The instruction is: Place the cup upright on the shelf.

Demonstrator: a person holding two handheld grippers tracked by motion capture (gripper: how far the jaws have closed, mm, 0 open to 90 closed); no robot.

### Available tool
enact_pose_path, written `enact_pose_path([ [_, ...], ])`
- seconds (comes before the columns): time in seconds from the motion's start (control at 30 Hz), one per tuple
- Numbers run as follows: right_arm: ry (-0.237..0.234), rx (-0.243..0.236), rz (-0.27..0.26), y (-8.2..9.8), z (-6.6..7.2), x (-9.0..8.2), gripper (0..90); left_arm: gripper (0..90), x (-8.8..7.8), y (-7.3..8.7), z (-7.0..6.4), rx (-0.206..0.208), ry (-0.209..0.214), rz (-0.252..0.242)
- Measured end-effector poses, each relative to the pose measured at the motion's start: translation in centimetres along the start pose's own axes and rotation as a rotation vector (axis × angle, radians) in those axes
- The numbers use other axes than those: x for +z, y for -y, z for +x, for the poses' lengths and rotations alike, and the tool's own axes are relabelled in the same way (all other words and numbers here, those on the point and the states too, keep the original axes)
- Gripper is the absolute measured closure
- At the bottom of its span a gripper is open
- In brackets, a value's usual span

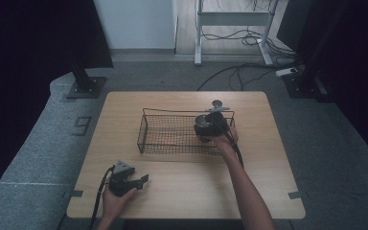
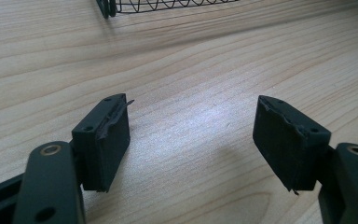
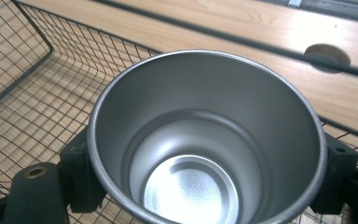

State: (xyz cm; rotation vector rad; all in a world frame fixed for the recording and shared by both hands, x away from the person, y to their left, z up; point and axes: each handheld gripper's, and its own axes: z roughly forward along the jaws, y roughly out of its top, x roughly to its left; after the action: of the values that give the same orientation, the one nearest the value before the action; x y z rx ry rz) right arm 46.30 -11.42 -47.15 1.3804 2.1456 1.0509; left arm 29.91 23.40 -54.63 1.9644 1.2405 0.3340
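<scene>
Now: right claw (image 3: pixel 205 172) clamped on metal cup (image 3: pixel 200 140) | left claw (image 2: pixel 193 140) apart, holding nothing

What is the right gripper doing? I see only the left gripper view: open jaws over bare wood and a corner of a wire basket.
Observer: The right gripper is shut on a metal cup, with one jaw on each side of it.
Operator: Where is that cup?
Observer: In the high view it is within the right end of the wire basket. I cannot tell if it touches the bottom.
Operator: Is anything in the cup?
Observer: No. The right gripper view shows its bare, shiny floor.
</scene>
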Motion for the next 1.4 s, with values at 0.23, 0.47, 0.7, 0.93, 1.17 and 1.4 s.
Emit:
enact_pose_path([
  [0.23, -0.004, 0.006, 0.03, 0.4, -0.1, 0.8, 18.2, 27.3, 0.0, 0.0, 0.1, -0.006, 0.009, -0.001],
  [0.47, -0.009, 0.013, 0.037, 0.4, -0.3, 0.9, 18.2, 27.3, 0.0, 0.0, 0.1, -0.007, 0.01, -0.001],
  [0.7, -0.006, 0.023, 0.06, 0.3, -0.4, 1.0, 18.1, 27.3, 0.0, 0.0, 0.1, -0.006, 0.01, -0.001],
  [0.93, 0.003, 0.038, 0.095, 0.1, -0.8, 1.3, 18.1, 27.3, 0.0, 0.0, 0.1, -0.007, 0.012, -0.001],
  [1.17, 0.002, 0.029, 0.119, 0.0, -0.8, 1.7, 18.0, 27.3, 0.0, 0.0, 0.1, -0.008, 0.012, -0.001],
  [1.4, 0.018, 0.036, 0.155, -0.1, -1.0, 2.0, 17.8, 27.3, 0.0, 0.0, 0.1, -0.005, 0.01, -0.001],
])
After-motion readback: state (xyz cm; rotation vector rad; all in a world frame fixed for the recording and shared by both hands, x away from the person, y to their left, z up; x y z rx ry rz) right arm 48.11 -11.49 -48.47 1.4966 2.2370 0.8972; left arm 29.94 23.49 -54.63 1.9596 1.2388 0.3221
